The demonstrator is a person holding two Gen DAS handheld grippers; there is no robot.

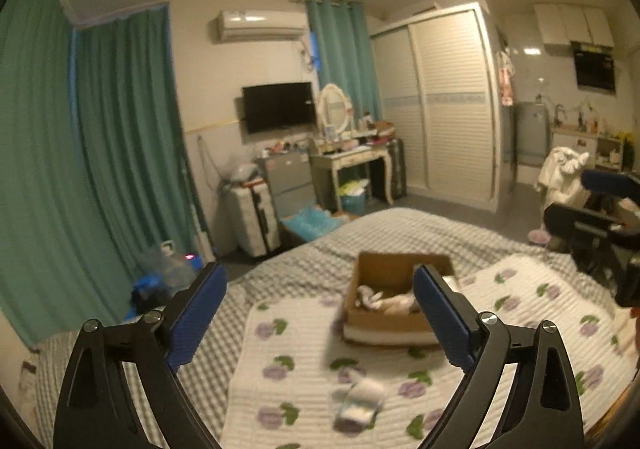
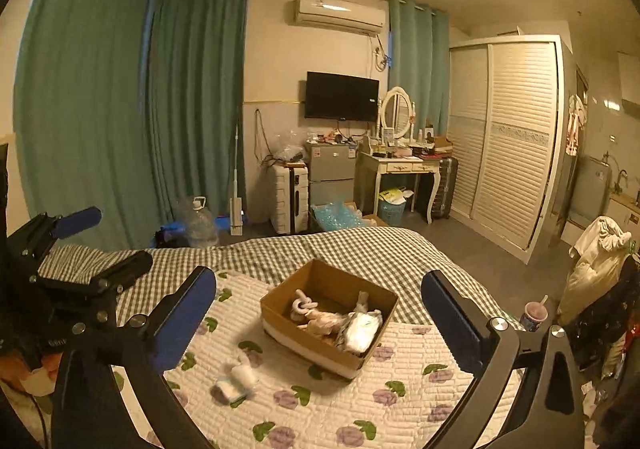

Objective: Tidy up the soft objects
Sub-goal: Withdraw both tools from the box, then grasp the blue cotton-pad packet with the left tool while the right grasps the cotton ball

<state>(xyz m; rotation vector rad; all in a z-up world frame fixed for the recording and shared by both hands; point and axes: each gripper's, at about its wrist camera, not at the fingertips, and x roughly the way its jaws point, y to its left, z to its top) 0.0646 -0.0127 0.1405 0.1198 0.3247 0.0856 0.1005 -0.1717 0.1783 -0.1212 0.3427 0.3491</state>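
While both pairs of tongs hang above the bed with nothing between them, the work left to do lies on the floral quilt (image 2: 320,401) in the lower middle of each view. The left tongs (image 1: 320,313) stand wide apart, and so do the right tongs (image 2: 320,321); neither touches anything.

A cardboard box (image 2: 330,319) sits on the quilt near the centre of the right wrist view and just right of centre in the left wrist view, over the checked bedspread (image 2: 360,245). Inside it lie pale soft things: a knotted, rope-like plush piece (image 2: 304,307), some beige fabric (image 2: 324,323), and a white packet (image 2: 362,331) leaning against the near right wall.

One soft bundle (image 2: 236,381) remains outside, on the quilt to the lower left of the box in the right wrist view; the left wrist view shows it at lower centre (image 1: 360,403). It looks like rolled white cloth with a bluish part, though blur hides what exactly it is.

It should be very light and yielding, so a pinch will squash it rather than slip off. Taking it across its thick rolled middle seems safest; gripping a loose end could let it unroll or trail. The quilt beneath is soft too, so the pads may snag the quilting if they press down far. Nothing about it looks fragile.
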